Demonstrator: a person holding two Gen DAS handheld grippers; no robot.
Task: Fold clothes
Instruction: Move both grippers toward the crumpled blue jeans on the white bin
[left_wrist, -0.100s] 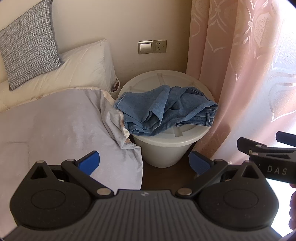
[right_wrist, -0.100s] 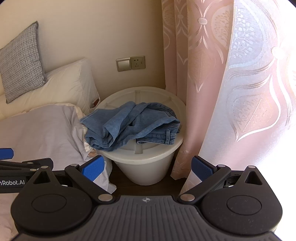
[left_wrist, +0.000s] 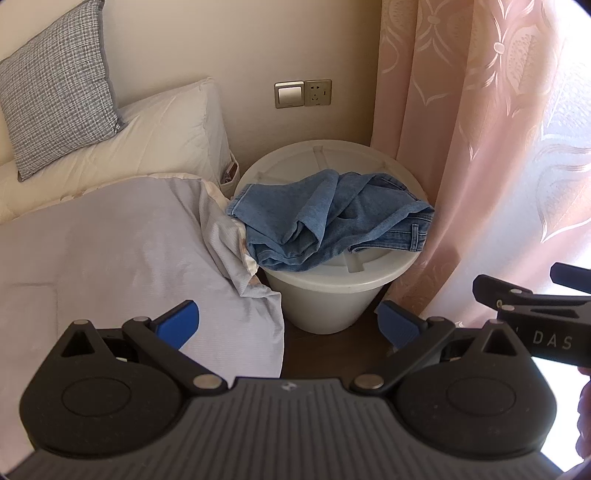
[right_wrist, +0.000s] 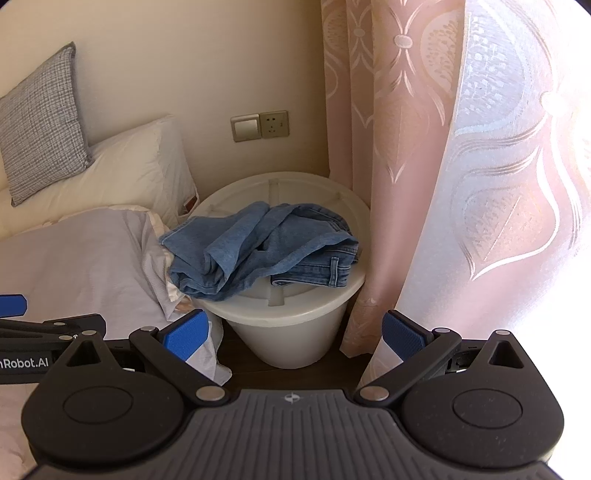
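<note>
You face a bed (left_wrist: 92, 258) under a pale lilac cover, with a pink patterned curtain (left_wrist: 461, 147) on the other side and a white pillow (left_wrist: 155, 140) at the head. Between bed and curtain stands a white bucket (left_wrist: 332, 299), upside down, and the blue jeans (left_wrist: 325, 221) lie crumpled on top of it, one edge touching the bed cover. Your left gripper (left_wrist: 290, 325) and right gripper (right_wrist: 293, 334) both hang well short of the jeans, fingers spread wide apart and holding nothing.

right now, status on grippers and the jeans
Left gripper open, empty. Right gripper open, empty. Jeans crumpled on white bin lid. Nothing in the way.
</note>
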